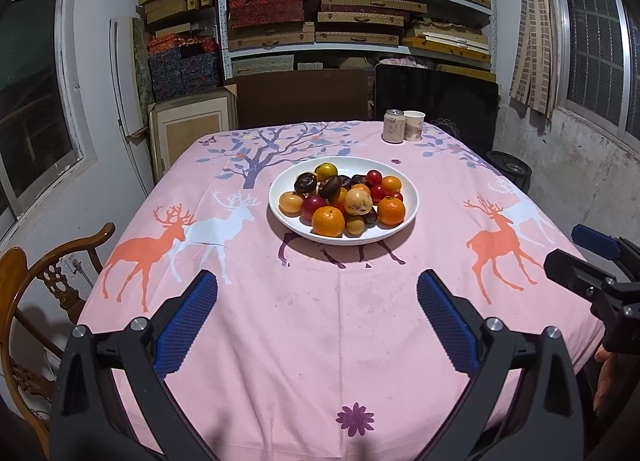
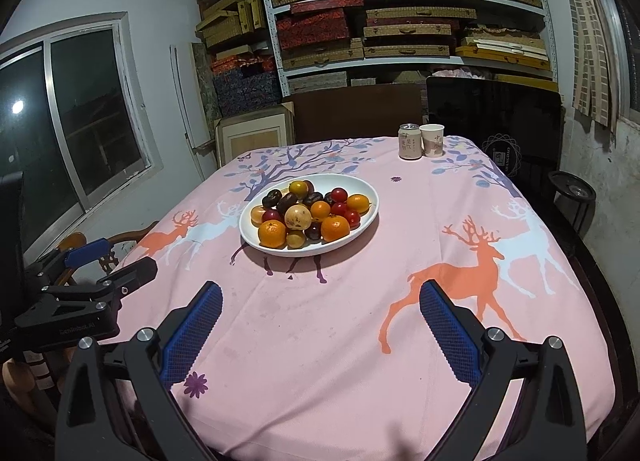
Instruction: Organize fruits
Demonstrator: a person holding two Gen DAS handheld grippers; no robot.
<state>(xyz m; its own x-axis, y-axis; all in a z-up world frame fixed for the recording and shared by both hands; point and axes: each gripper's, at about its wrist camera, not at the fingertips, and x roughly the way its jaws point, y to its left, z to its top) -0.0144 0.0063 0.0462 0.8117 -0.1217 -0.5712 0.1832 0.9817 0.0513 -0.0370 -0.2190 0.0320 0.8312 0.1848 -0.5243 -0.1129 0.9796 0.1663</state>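
A white plate (image 1: pixel 408 185) sits mid-table, piled with several fruits: orange tangerines (image 1: pixel 328 221), red cherry tomatoes (image 1: pixel 374 177), dark wrinkled fruits (image 1: pixel 330 185) and yellow-brown round fruits (image 1: pixel 358 201). The plate also shows in the right wrist view (image 2: pixel 368 189), with a tangerine (image 2: pixel 272 233) at its front. My left gripper (image 1: pixel 318 293) is open and empty, above the near part of the table, short of the plate. My right gripper (image 2: pixel 320 303) is open and empty, near the front edge. Each gripper shows at the side of the other's view, the right gripper (image 1: pixel 576 253) and the left gripper (image 2: pixel 108 261).
The table carries a pink deer-print cloth (image 1: pixel 320 341). A drink can (image 1: pixel 393 125) and a paper cup (image 1: pixel 413 125) stand at the far right edge. A wooden chair (image 1: pixel 24 285) is at the left. Shelves of boxes (image 1: pixel 352 13) stand behind.
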